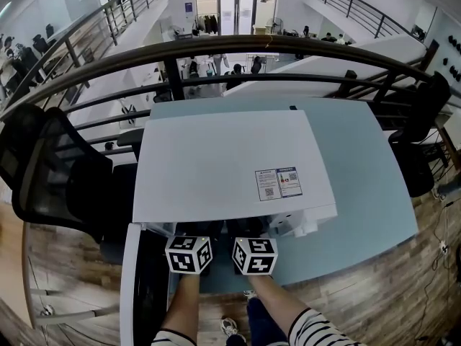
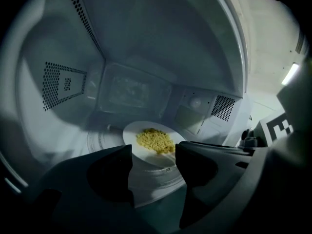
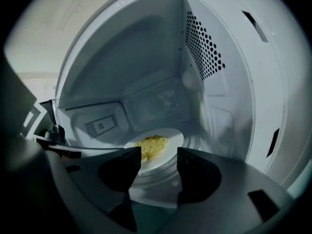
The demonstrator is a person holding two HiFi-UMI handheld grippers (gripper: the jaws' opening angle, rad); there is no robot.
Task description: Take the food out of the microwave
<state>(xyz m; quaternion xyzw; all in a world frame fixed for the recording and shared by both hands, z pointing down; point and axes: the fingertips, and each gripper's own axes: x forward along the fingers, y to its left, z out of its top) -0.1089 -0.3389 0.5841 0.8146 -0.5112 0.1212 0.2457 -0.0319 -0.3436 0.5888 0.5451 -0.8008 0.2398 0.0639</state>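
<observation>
A white microwave (image 1: pixel 216 164) stands on a pale blue-green table (image 1: pixel 367 186), its door (image 1: pixel 133 287) swung open at the left. Inside, a white plate (image 2: pixel 146 152) with yellow crumbly food (image 2: pixel 155 140) rests on the glass turntable (image 2: pixel 161 177). In the right gripper view the same plate (image 3: pixel 168 140) and its food (image 3: pixel 152 146) show beyond the jaws. My left gripper (image 2: pixel 153 162) and right gripper (image 3: pixel 158 164) are both at the cavity mouth, side by side, open, with nothing between the pads. In the head view only their marker cubes, left (image 1: pixel 189 254) and right (image 1: pixel 254 256), show.
Black office chairs (image 1: pixel 57 171) stand left of the table and another (image 1: pixel 421 143) at the right. A dark railing (image 1: pixel 230 49) runs behind the table, with a lower floor beyond. The cavity walls (image 3: pixel 214 82) close in on both sides.
</observation>
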